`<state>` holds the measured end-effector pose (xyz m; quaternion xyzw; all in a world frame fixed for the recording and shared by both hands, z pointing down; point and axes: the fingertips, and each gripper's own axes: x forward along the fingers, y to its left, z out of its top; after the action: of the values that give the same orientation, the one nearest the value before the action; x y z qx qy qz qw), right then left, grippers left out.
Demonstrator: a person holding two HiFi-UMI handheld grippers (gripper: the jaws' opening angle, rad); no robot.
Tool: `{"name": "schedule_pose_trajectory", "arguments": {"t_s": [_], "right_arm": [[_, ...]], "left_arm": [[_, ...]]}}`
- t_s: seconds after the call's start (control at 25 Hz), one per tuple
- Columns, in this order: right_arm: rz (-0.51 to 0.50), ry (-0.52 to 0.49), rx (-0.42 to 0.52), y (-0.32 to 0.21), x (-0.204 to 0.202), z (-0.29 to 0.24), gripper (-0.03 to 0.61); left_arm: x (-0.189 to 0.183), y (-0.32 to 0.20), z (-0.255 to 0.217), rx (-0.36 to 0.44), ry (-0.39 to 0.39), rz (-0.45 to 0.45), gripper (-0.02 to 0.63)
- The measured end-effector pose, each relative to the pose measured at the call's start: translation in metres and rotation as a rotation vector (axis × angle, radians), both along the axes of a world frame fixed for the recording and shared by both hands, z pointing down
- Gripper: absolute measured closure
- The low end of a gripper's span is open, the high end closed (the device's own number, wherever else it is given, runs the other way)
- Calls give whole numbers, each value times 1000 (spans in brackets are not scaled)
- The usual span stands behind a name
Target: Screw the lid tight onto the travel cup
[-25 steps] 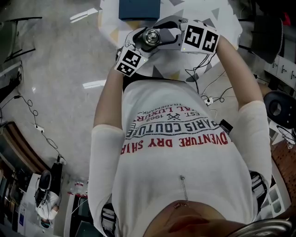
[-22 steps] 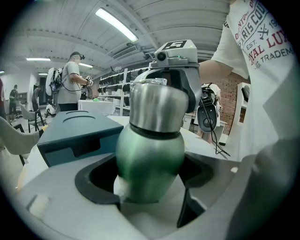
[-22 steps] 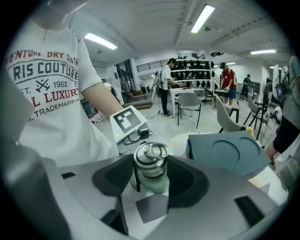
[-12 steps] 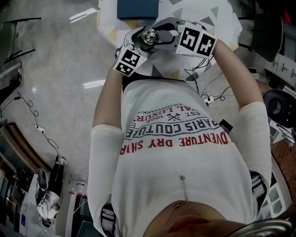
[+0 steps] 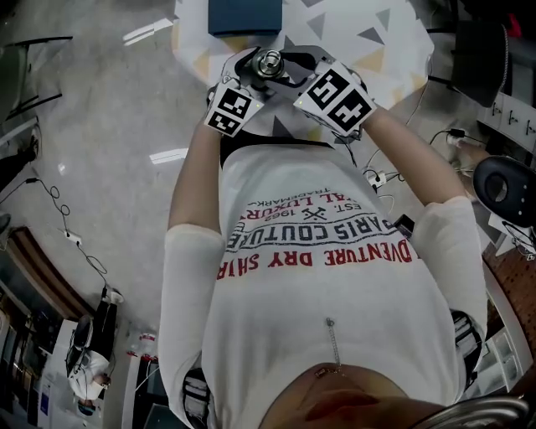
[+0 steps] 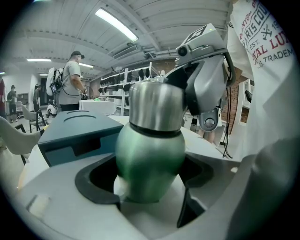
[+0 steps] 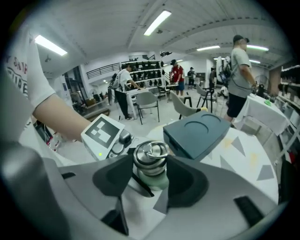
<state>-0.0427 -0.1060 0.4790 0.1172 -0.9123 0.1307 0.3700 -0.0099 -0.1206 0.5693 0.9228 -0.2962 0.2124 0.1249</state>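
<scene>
Pinching the cup (image 6: 150,150) steady with the jaws of your left gripper (image 6: 149,180), top centre of the head view over the bench (image 5: 394,25), keep your right gripper (image 7: 151,171), whose jaws have just been closing and now clamp the lid (image 7: 151,152), square and twist without slipping.

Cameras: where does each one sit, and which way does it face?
Head view: on the person's head, looking steeply down past the shirt and both arms at the left gripper, right gripper and lid.
Left gripper view: on the left gripper, looking along its jaws, clamped on the travel cup; right gripper and shirt beyond.
Right gripper view: on the right gripper, looking along its jaws, just closed on the lid; left gripper and a forearm behind.
Shared: both gripper views show the travel cup and blue box.
</scene>
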Motion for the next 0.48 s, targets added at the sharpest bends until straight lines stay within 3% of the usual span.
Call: {"name": "schedule_pose_trajectory", "arguments": {"t_s": [0.08, 0.2, 0.48], "right_arm": [[38, -4, 9, 0, 0, 0, 347], [3, -7, 20, 2, 2, 2, 347], [-285, -51, 1, 0, 7, -6, 319]], "left_arm": [[0, 1, 0, 1, -2, -3, 224], [1, 1, 1, 1, 0, -4, 224], [0, 0, 1, -2, 4, -3, 224]]}}
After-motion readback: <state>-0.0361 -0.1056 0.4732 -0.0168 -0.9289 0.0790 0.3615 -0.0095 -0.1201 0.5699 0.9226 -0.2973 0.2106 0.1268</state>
